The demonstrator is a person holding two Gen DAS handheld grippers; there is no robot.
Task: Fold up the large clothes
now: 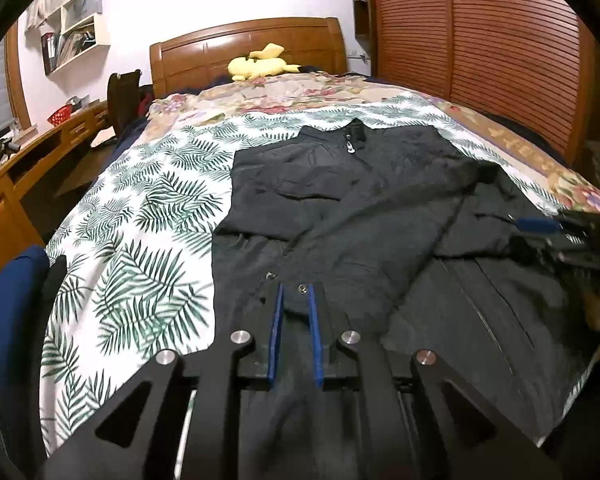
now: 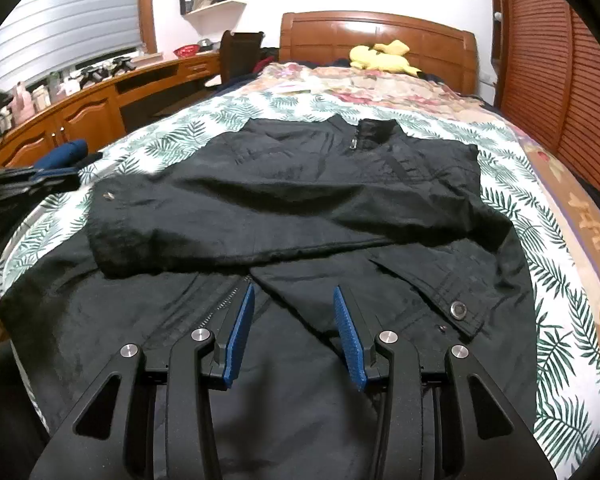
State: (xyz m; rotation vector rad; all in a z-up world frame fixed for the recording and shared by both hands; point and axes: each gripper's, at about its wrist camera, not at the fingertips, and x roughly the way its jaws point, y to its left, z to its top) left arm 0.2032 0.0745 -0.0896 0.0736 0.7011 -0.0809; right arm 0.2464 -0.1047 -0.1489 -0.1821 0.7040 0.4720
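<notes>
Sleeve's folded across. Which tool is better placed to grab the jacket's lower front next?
Right, probably: right tool is open over the jacket at its lower zipper; left tool, barely open, sits over the folded sleeve's cuff.

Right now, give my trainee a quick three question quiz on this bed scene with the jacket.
1. True or false: a sleeve lies folded across the front of the black jacket.
2. What sits by the headboard: A a yellow plush toy, B a laptop, C a lamp?
3. Fill in: the right gripper has its fingers ____ above the jacket, gripping nothing.

Key: 1 true. 2 A, the yellow plush toy. 3 open.
</notes>
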